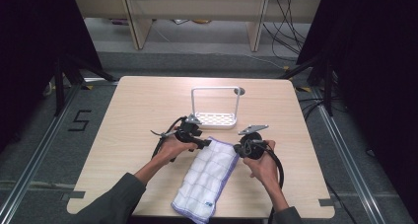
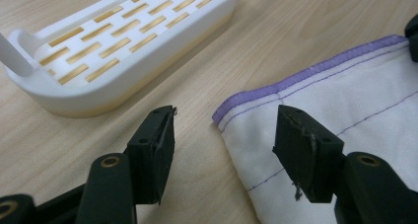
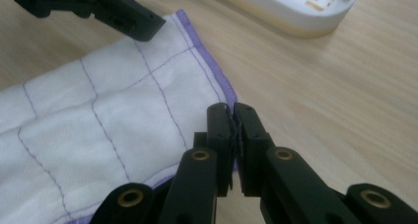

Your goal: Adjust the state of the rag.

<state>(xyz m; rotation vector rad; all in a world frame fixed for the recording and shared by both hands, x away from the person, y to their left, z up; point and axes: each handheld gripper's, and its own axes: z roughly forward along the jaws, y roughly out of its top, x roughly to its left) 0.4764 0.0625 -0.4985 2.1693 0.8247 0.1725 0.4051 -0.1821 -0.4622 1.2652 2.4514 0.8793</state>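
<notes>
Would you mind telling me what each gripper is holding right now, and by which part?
The right gripper is shut on the cloth at its purple-edged corner. The left gripper is open astride the other corner, holding nothing.

My two grippers, the left gripper (image 1: 206,143) and the right gripper (image 1: 237,148), are black, each topped by a grey three-cornered plate and trailing a black cable. Their jaws are blocky, with brass-ringed screw holes. My sleeves (image 1: 114,199) are dark grey-green.
</notes>
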